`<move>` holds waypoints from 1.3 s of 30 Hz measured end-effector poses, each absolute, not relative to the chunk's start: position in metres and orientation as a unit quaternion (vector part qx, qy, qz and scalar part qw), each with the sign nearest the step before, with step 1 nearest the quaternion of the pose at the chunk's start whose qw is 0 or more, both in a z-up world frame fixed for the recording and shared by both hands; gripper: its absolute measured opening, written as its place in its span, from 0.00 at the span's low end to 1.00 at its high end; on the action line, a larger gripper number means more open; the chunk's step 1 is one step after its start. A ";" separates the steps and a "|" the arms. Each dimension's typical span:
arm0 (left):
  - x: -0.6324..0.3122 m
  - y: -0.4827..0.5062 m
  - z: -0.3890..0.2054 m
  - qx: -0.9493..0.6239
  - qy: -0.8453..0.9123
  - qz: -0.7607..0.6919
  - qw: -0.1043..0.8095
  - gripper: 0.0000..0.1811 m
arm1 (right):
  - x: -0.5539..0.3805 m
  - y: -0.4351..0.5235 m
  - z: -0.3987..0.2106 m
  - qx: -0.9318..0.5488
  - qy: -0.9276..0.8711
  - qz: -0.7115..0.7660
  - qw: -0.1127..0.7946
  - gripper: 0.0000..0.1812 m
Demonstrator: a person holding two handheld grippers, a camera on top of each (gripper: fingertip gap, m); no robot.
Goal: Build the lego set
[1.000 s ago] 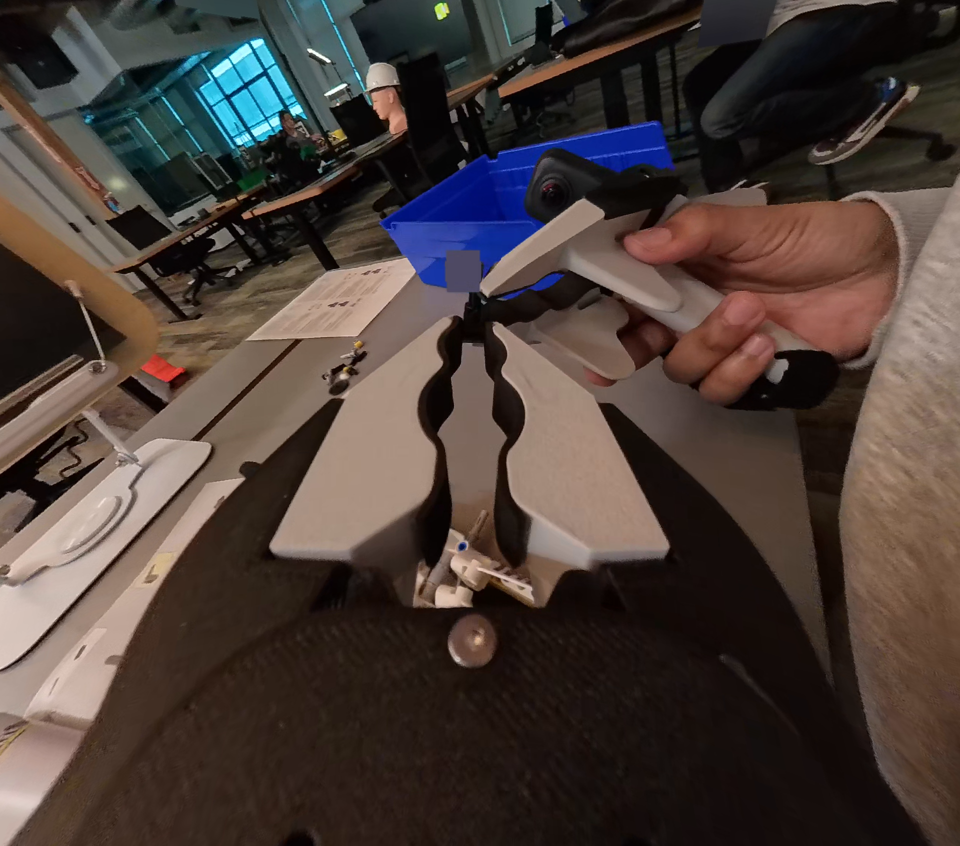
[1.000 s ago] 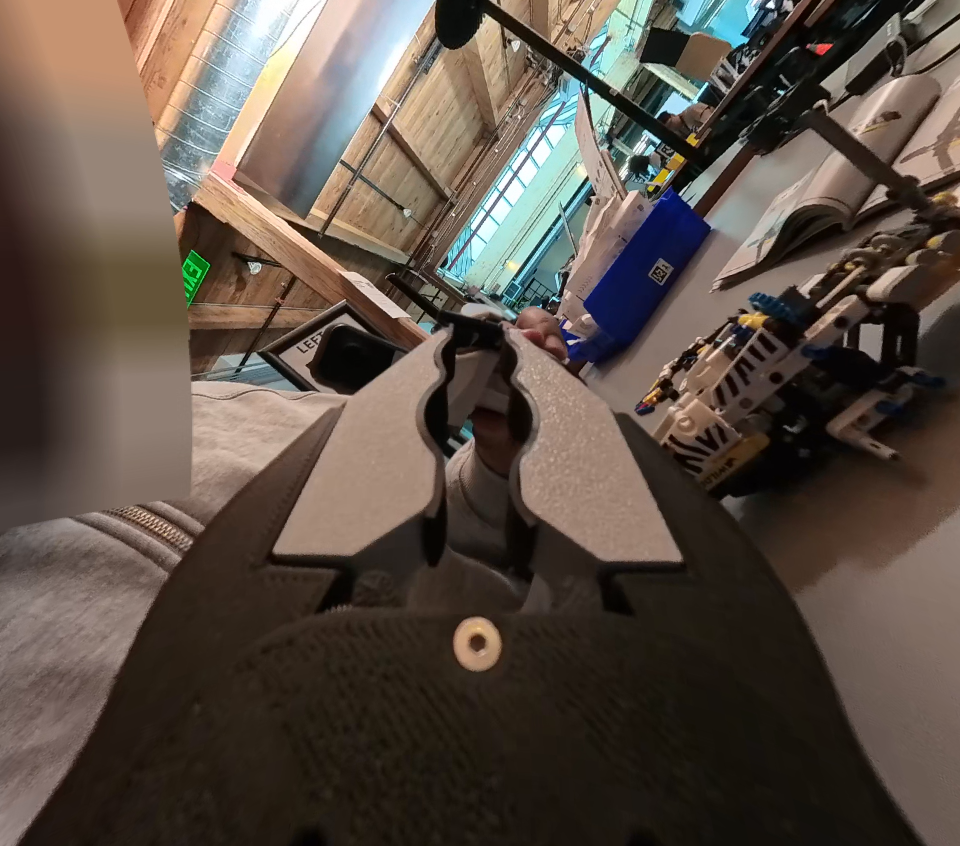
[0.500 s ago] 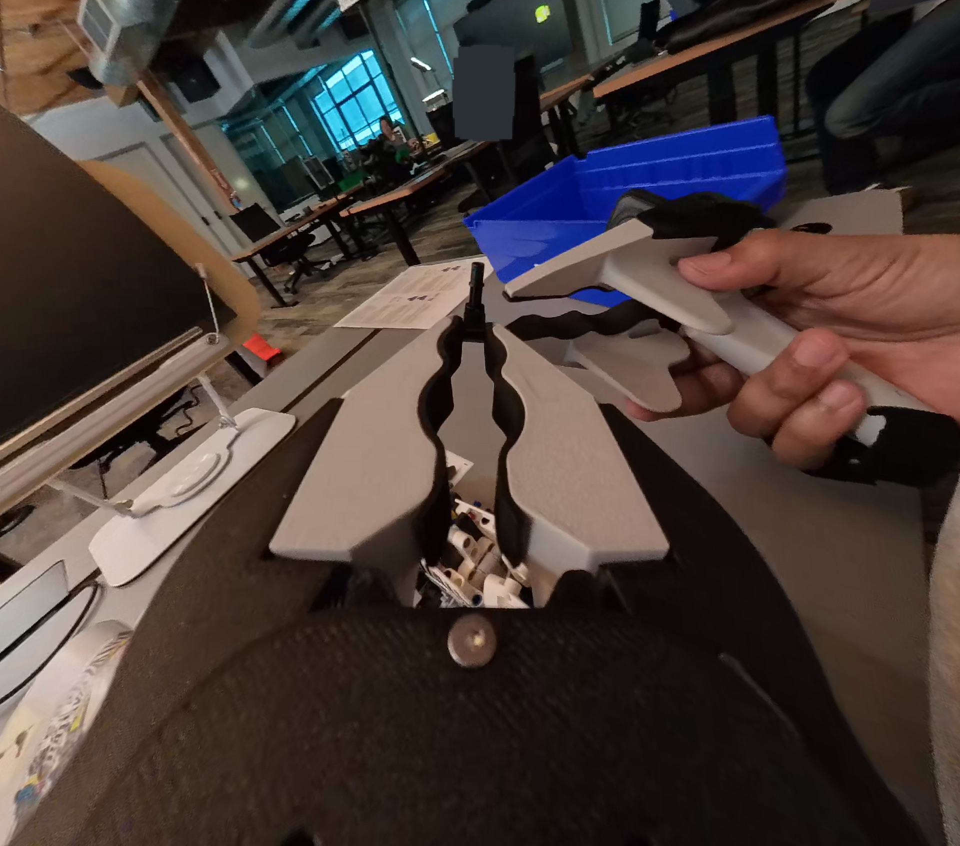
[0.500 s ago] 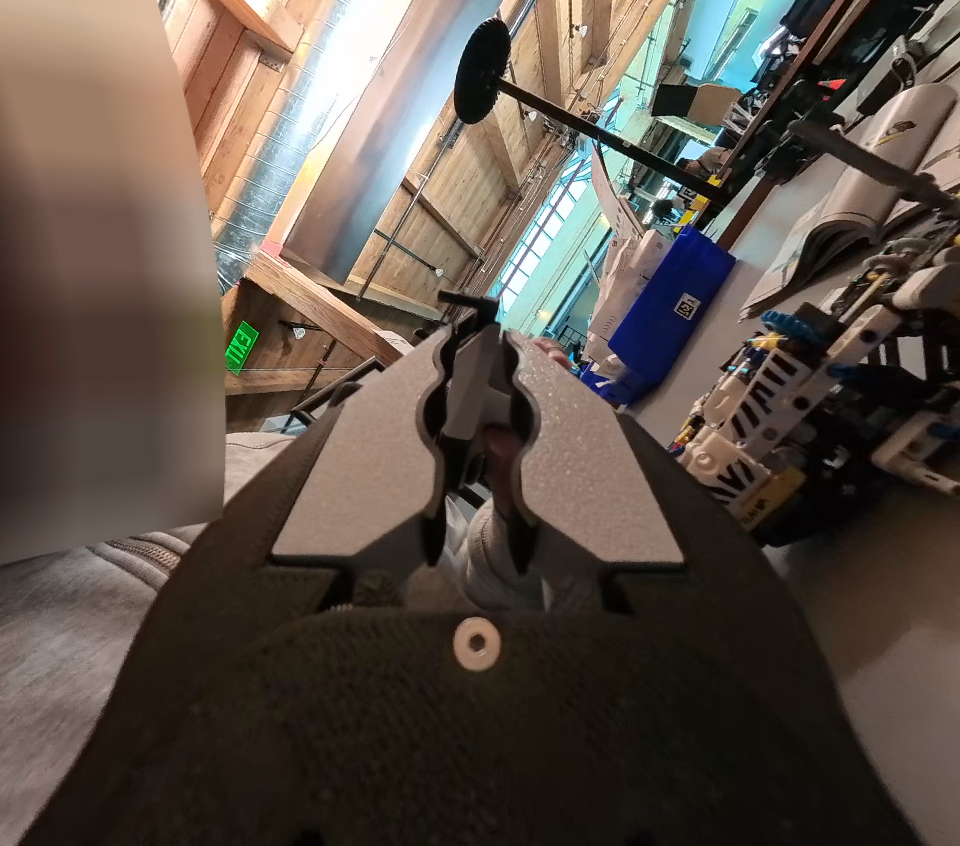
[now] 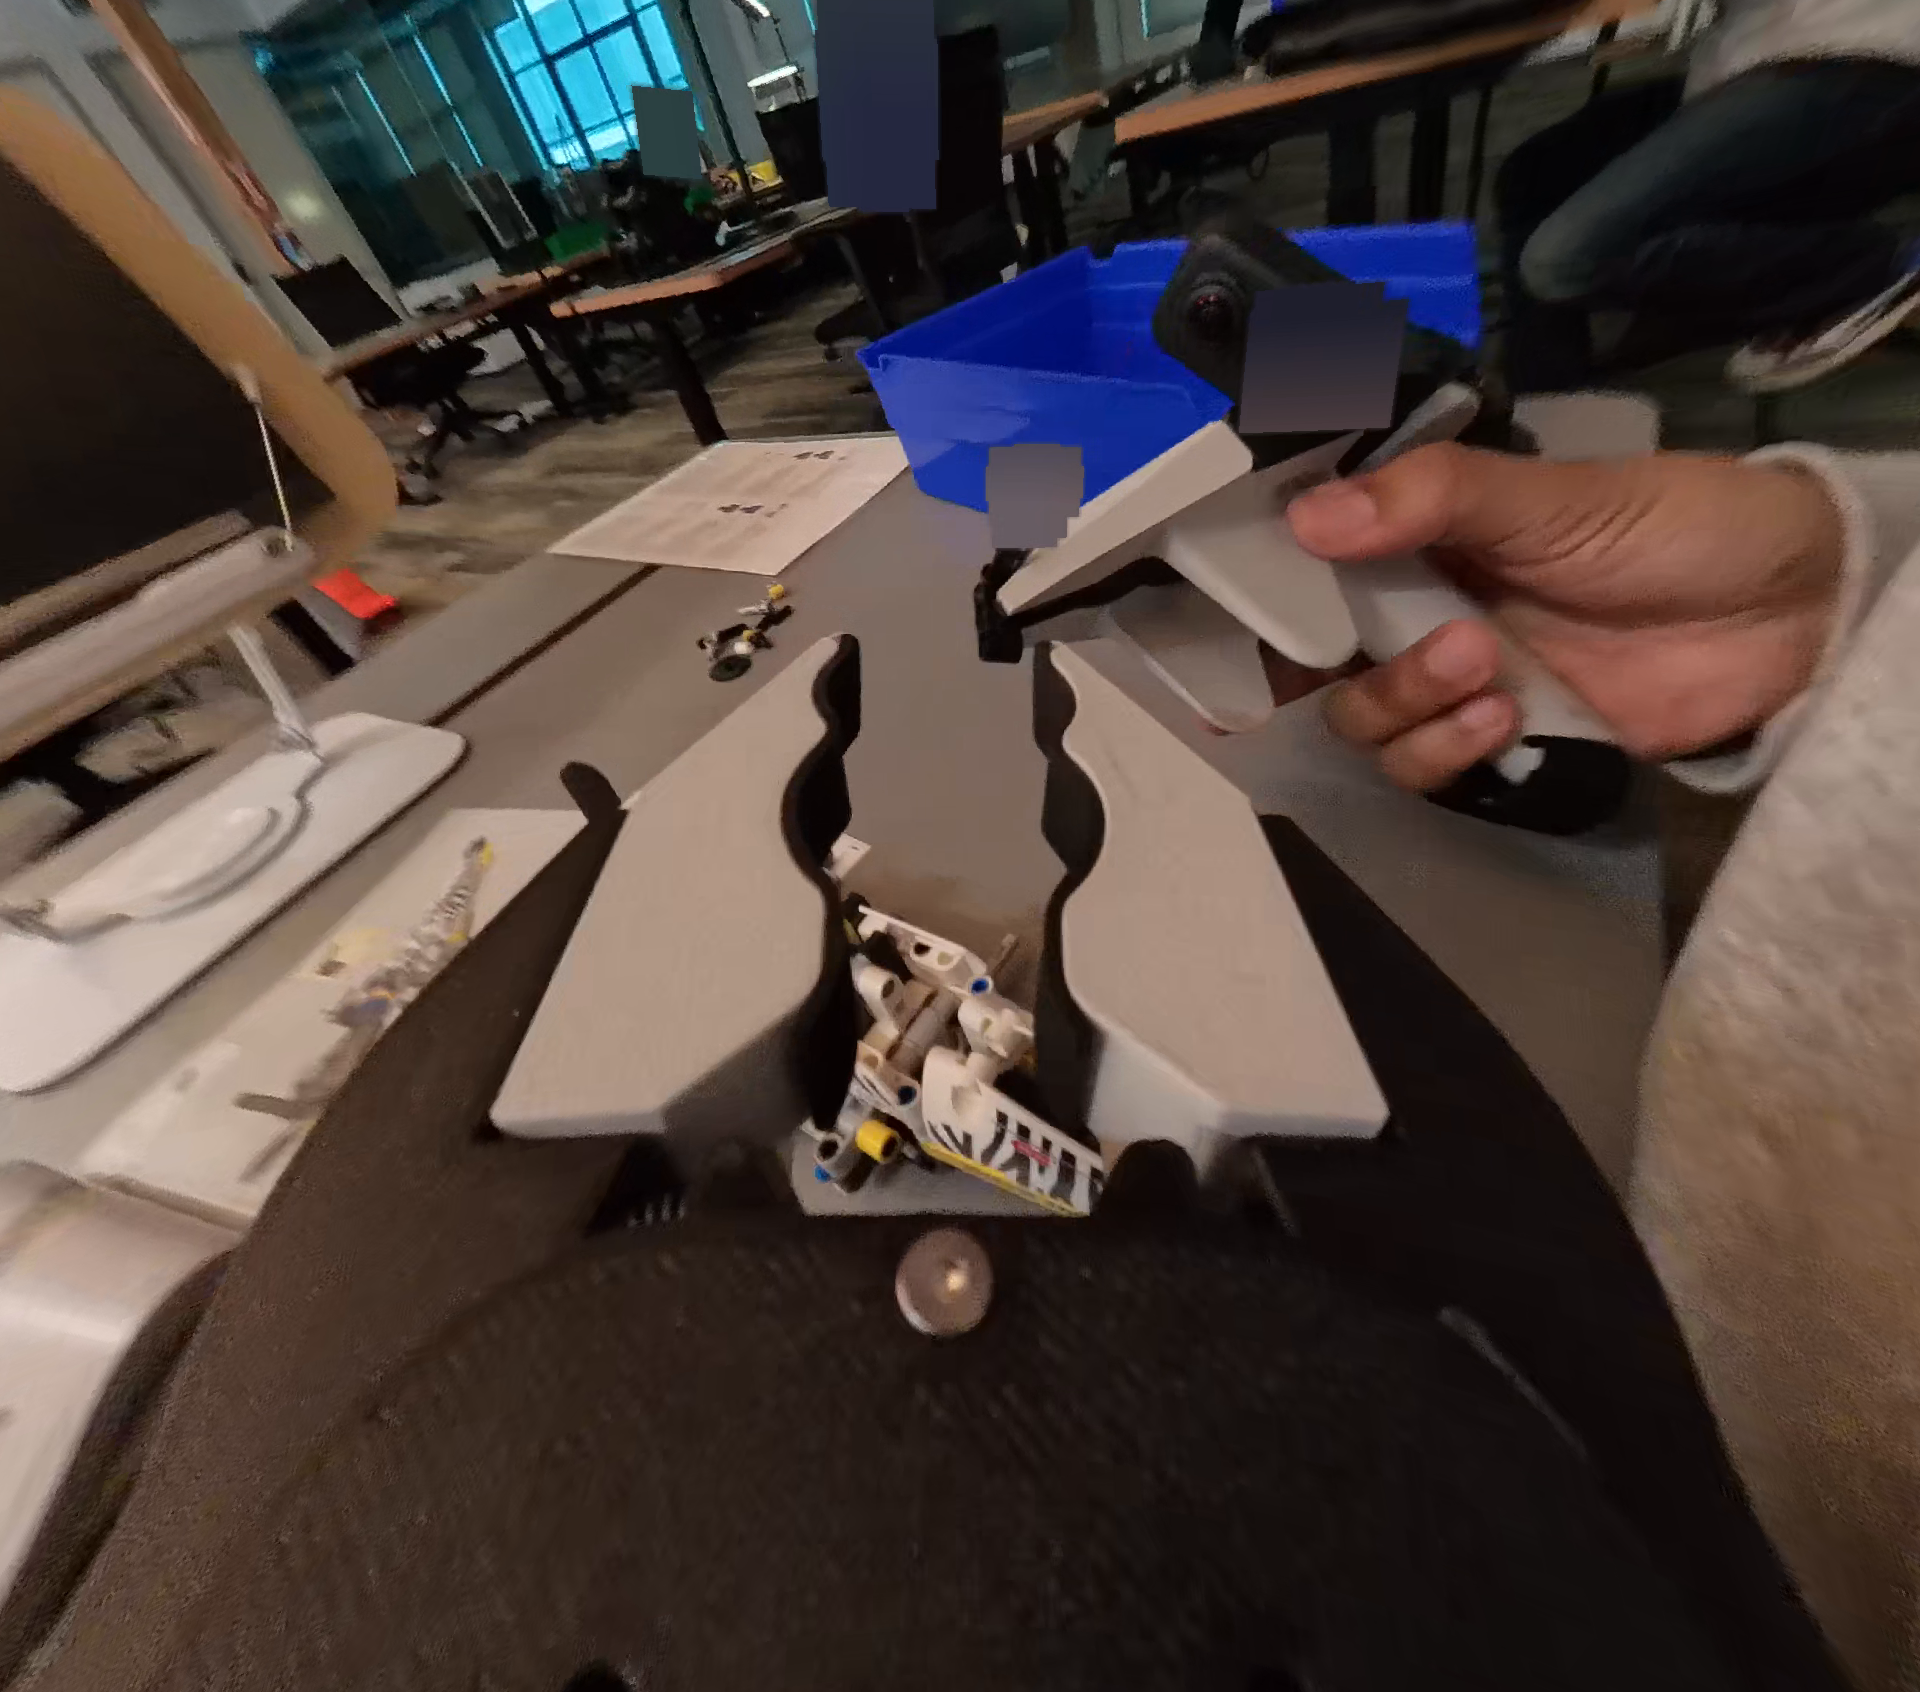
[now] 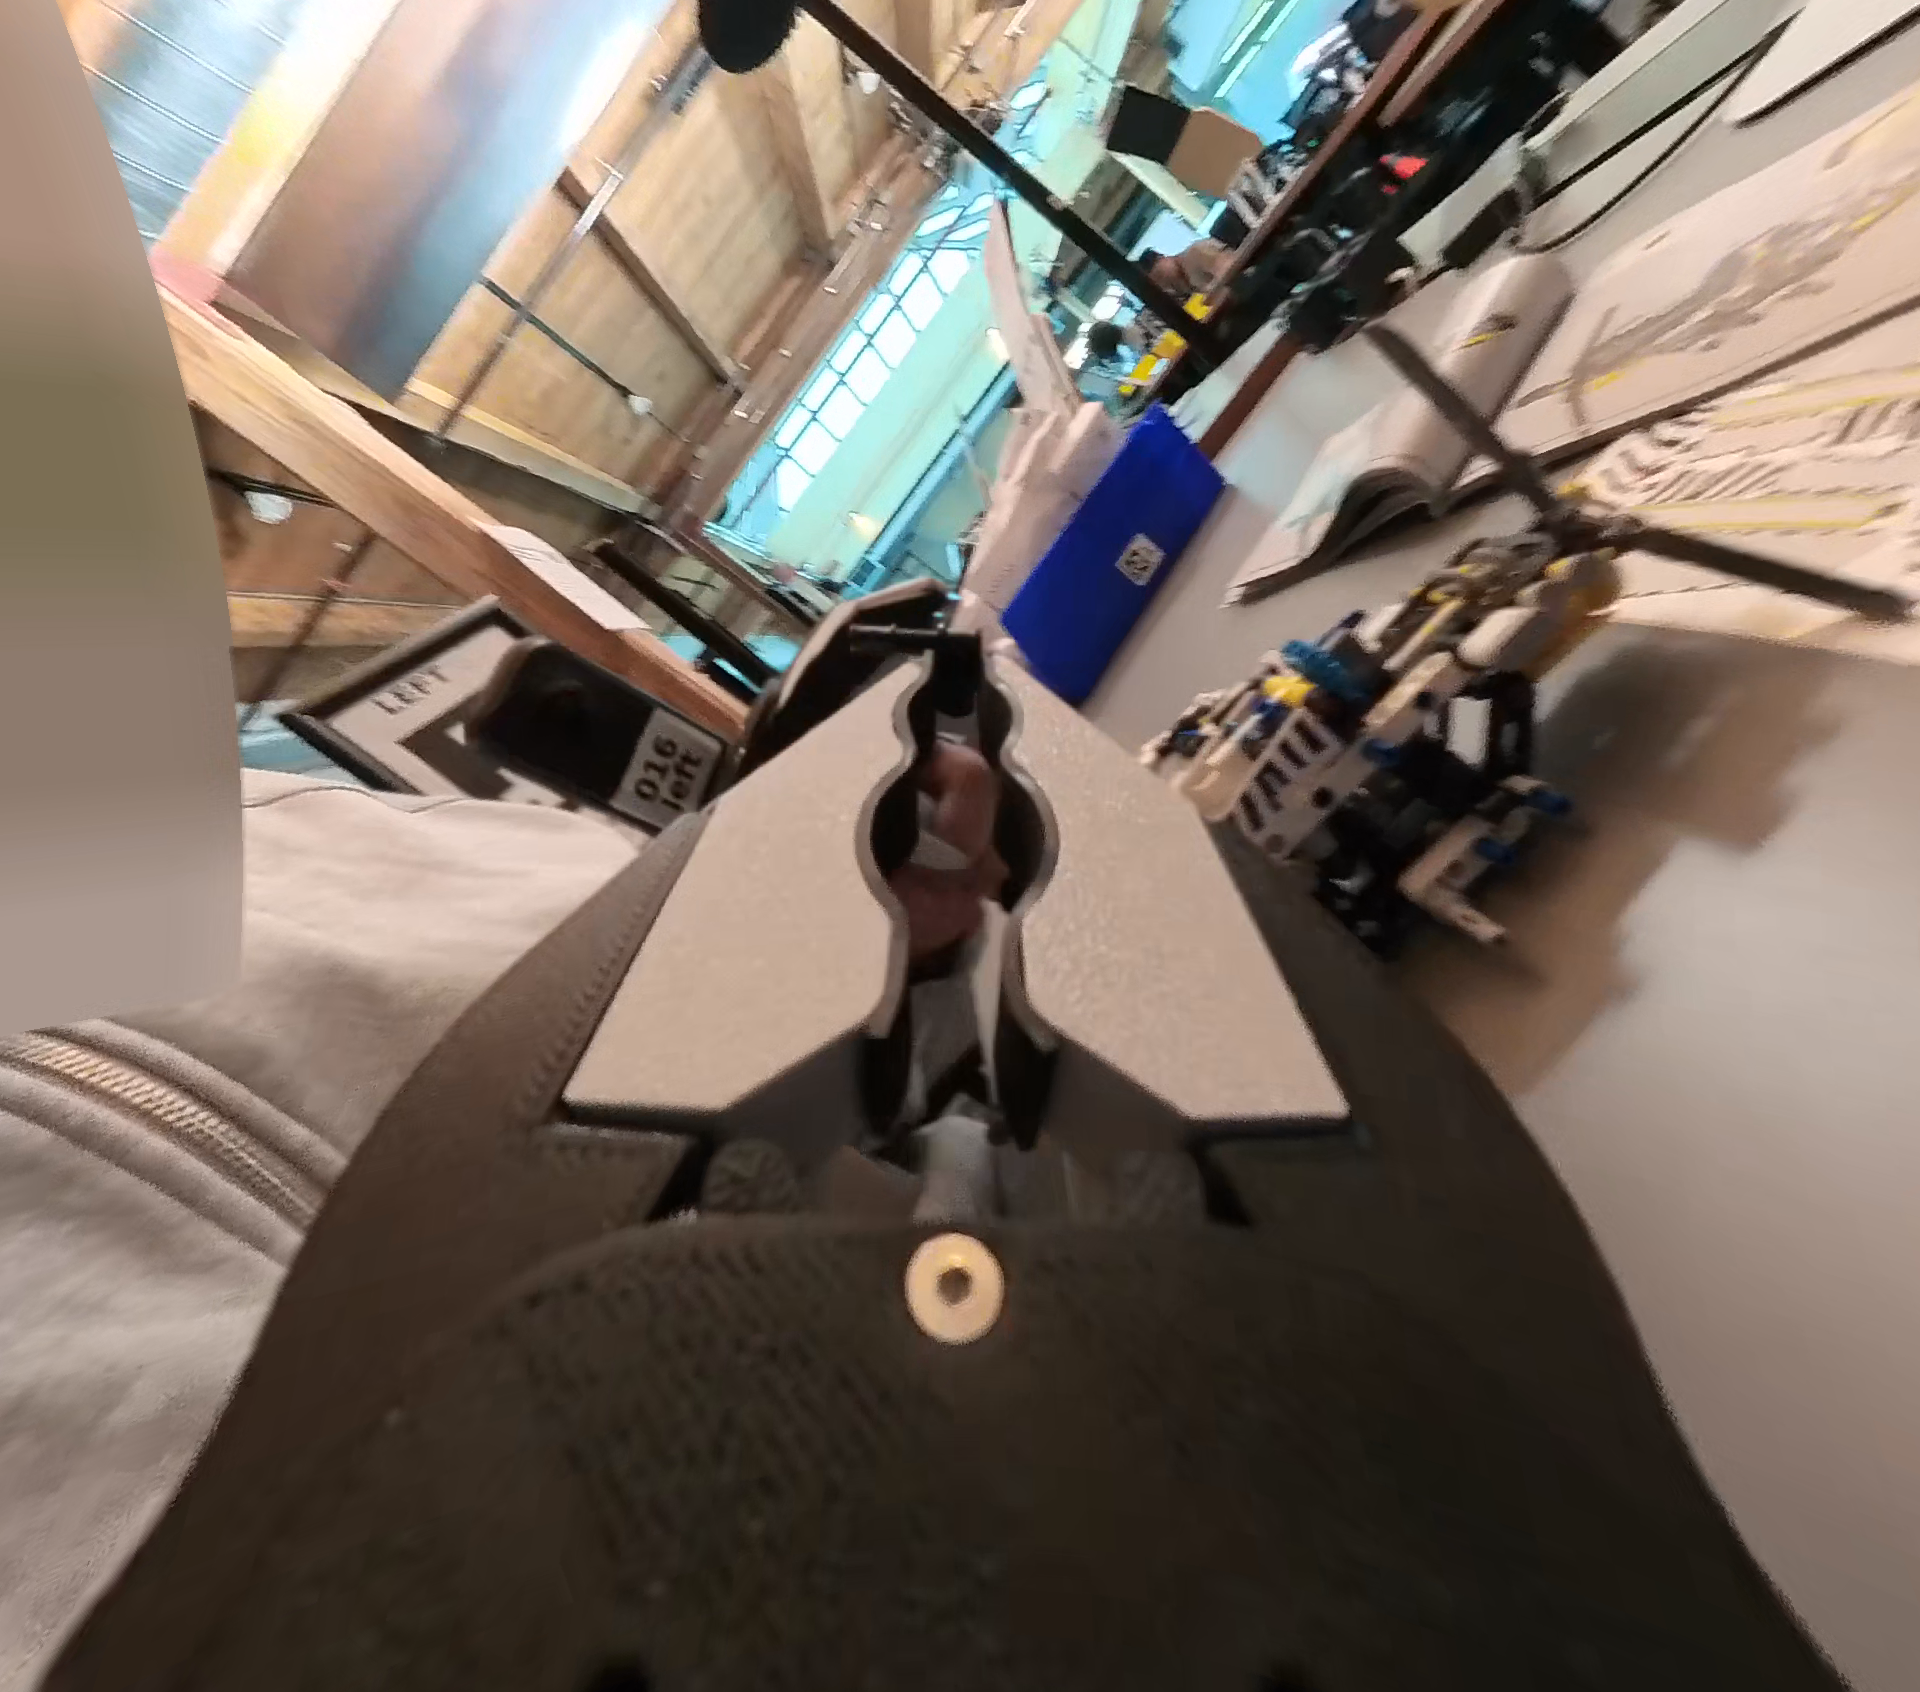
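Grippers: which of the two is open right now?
The left gripper: its jaws stand well apart with grey table showing between them. The right gripper is shut on a small black lego piece at its tips.

Each claw has 2 grey, wavy-edged fingers on black mounts; sleeve light grey.

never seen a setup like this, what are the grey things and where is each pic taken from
There is no robot. A person holds a hand-held claw in each hand, and each has a camera looking along its two grey fingers. The left view shows the left claw open over the table. The lego model shows between its fingers, with a blue bin and paper sheet beyond. The hand holds the right claw. The right view is tilted sideways and shows that claw shut on a small black piece.
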State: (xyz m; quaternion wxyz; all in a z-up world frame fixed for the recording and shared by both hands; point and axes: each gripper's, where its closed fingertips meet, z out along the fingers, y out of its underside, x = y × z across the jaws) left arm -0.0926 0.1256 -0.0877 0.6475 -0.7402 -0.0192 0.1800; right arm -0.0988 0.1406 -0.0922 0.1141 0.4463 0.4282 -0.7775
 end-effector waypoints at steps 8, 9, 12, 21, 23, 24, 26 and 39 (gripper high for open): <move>-0.153 0.079 -0.106 -0.694 -0.266 -0.043 0.668 0.23 | -0.130 0.150 -0.131 0.437 0.612 -0.656 -0.064 0.02; -0.155 0.078 -0.113 -0.693 -0.287 -0.086 0.656 0.24 | -0.133 0.148 -0.137 0.416 0.642 -0.637 -0.091 0.03; -0.152 0.077 -0.141 -0.700 -0.328 -0.200 0.602 0.30 | -0.137 0.138 -0.154 0.326 0.727 -0.583 -0.157 0.03; -0.148 0.078 -0.159 -0.689 -0.320 -0.301 0.576 0.31 | -0.145 0.136 -0.172 0.293 0.773 -0.557 -0.086 0.03; -0.148 0.079 -0.160 -0.687 -0.315 -0.321 0.571 0.31 | -0.143 0.132 -0.175 0.276 0.786 -0.546 -0.084 0.03; -0.147 0.079 -0.162 -0.687 -0.311 -0.330 0.567 0.30 | -0.142 0.130 -0.177 0.267 0.794 -0.540 -0.085 0.03; -0.145 0.079 -0.166 -0.692 -0.304 -0.340 0.559 0.30 | -0.141 0.127 -0.179 0.252 0.802 -0.534 -0.090 0.03; -0.142 0.084 -0.170 -0.701 -0.275 -0.354 0.554 0.27 | -0.142 0.127 -0.185 0.217 0.824 -0.514 -0.099 0.03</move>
